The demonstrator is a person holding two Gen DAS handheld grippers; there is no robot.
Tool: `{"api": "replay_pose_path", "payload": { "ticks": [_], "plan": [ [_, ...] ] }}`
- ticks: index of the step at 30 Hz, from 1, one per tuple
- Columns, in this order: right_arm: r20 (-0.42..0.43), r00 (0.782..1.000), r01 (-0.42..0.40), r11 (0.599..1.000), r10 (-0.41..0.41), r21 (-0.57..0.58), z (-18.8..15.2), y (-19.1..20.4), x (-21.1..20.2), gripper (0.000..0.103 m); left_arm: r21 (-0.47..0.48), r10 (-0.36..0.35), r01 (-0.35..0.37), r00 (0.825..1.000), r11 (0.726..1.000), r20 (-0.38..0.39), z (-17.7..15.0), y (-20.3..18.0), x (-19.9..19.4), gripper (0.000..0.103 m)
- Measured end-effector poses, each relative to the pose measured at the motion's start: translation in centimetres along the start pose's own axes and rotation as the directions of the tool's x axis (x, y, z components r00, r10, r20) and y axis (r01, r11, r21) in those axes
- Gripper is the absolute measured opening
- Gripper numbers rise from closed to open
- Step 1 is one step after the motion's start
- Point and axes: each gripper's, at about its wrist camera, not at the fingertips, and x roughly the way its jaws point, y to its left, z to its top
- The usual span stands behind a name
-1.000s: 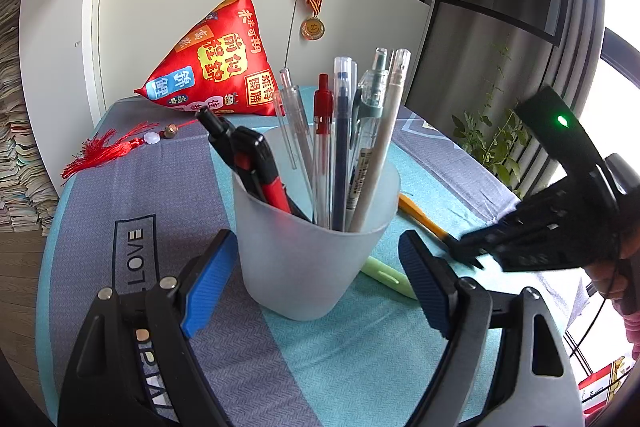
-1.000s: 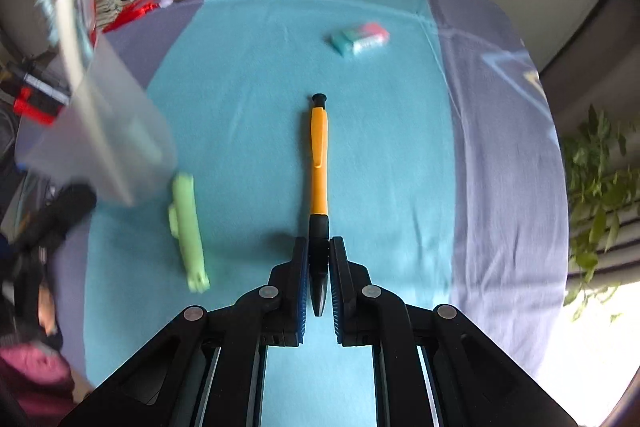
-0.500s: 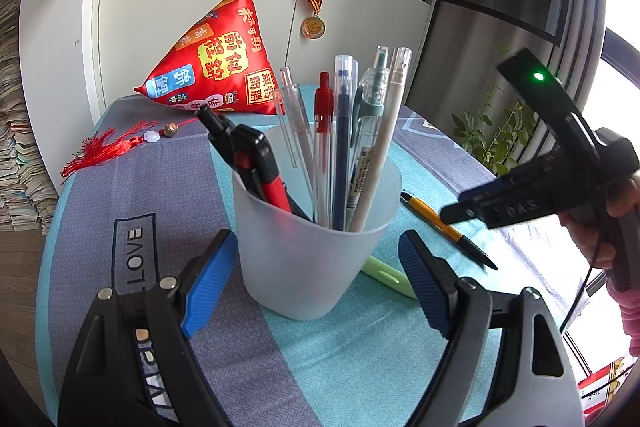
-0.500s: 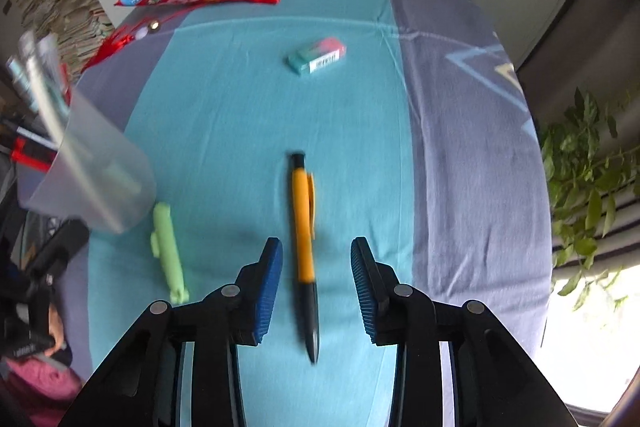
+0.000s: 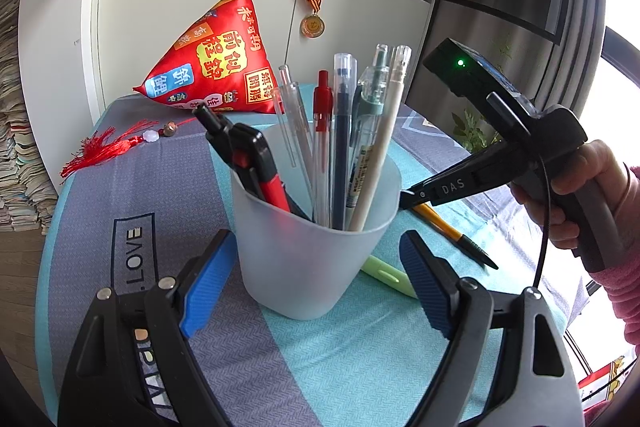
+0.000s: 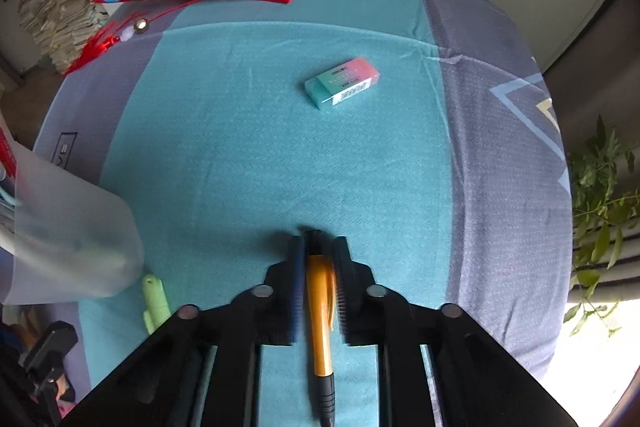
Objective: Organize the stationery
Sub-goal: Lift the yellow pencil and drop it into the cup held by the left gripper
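Right tongs [image 6: 318,259] slid up the orange pen [image 6: 319,319], just closing on its cap end, pen lengthwise between the pads. Left tongs [image 5: 312,283] gape around the cup [image 5: 312,251], not touching.

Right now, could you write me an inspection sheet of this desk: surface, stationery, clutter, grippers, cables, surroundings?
Surface: teal and grey cloth.
Job's things: frosted cup full of pens; orange pen, green pen and eraser lying loose.
Clutter: red cushion with tassel.
Grippers: left gripper open around the cup; right gripper has just been closing, orange pen between its pads.
Cables: thin black cable by the right hand.
Surroundings: white cupboards, medal, plant.
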Motion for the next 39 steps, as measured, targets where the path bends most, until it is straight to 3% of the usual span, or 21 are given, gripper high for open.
{"api": "replay_pose_path", "payload": {
  "ticks": [4, 10, 17, 23, 35, 37, 39],
  "plan": [
    [0.047, 0.999, 0.003, 1.0, -0.004, 0.018, -0.2, 0.2, -1.2, 0.014, 0.0, 0.0, 0.0, 1.0, 1.0, -0.001, 0.0, 0.0, 0.0, 0.083],
    [0.196, 0.98, -0.035, 0.998, 0.024, 0.051, -1.9, 0.1, -7.2, 0.014, 0.0, 0.0, 0.0, 1.0, 1.0, -0.002, 0.0, 0.0, 0.1, 0.083],
    [0.369, 0.928, -0.062, 0.998, 0.047, 0.03, -4.7, 1.5, -14.0, 0.014, -0.001, 0.0, 0.0, 1.0, 1.0, -0.003, 0.0, 0.0, 0.1, 0.083],
    [0.478, 0.876, -0.065, 0.998, 0.069, -0.023, -5.0, 3.7, -19.0, 0.014, -0.001, 0.0, 0.0, 1.0, 1.0, -0.003, 0.0, 0.0, 0.1, 0.083],
    [0.52, 0.824, -0.157, 0.972, 0.226, -0.173, -2.9, 8.8, -23.1, 0.014, -0.001, -0.001, 0.001, 1.0, 1.0, -0.003, 0.0, 0.0, 0.1, 0.083],
    [0.513, 0.827, -0.148, 0.97, 0.229, -0.194, -2.6, 9.8, -22.3, 0.014, -0.001, 0.0, 0.0, 1.0, 1.0, -0.003, 0.0, 0.0, 0.0, 0.083],
    [0.484, 0.848, -0.131, 0.971, 0.214, -0.2, -2.2, 10.7, -20.5, 0.014, -0.001, 0.0, 0.0, 1.0, 1.0, -0.003, 0.0, 0.0, 0.1, 0.083]
  ]
}}
